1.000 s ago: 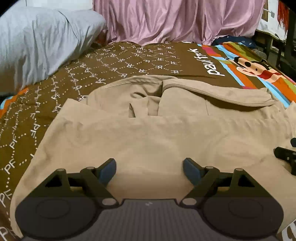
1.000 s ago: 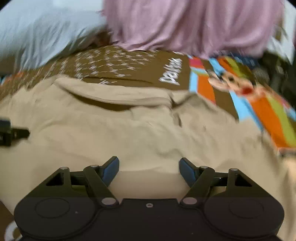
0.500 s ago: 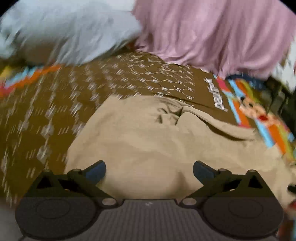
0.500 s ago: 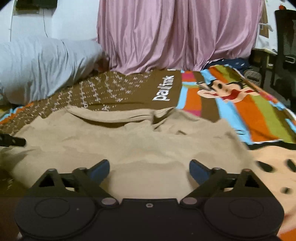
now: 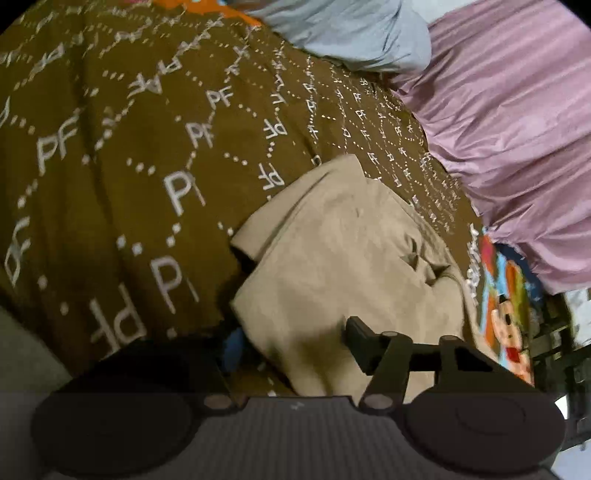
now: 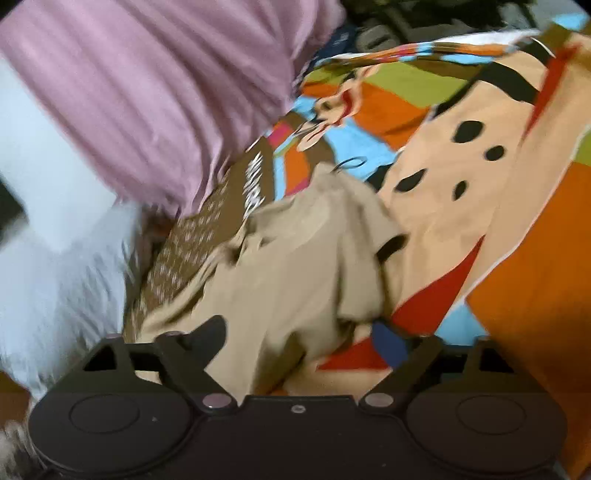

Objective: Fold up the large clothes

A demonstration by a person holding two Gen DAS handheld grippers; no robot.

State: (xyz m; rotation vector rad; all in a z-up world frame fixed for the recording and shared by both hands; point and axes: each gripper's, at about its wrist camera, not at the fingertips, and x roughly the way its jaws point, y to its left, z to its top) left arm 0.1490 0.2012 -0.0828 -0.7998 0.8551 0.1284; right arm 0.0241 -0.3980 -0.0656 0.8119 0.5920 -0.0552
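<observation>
Garment (image 5: 332, 258) lies part-folded on the bed (image 5: 110, 166); I close left tool (image 5: 295, 339) and right tool (image 6: 299, 332) around its side edges, unclamped.

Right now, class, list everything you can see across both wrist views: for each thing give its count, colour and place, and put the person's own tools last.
Garment: one, beige, lying on the bed with an edge between each gripper's fingers.
Bedspread: one, brown with white letters, turning to bright cartoon colours further along, under the garment.
Curtain: one, pink, hanging at the far side of the bed.
Pillow: one, pale grey-blue, at the bed's far end beside the curtain.
Left gripper: one, black with blue pads, jaws closing with a garment edge between them.
Right gripper: one, black with blue pads, jaws closing with a garment edge between them.
</observation>
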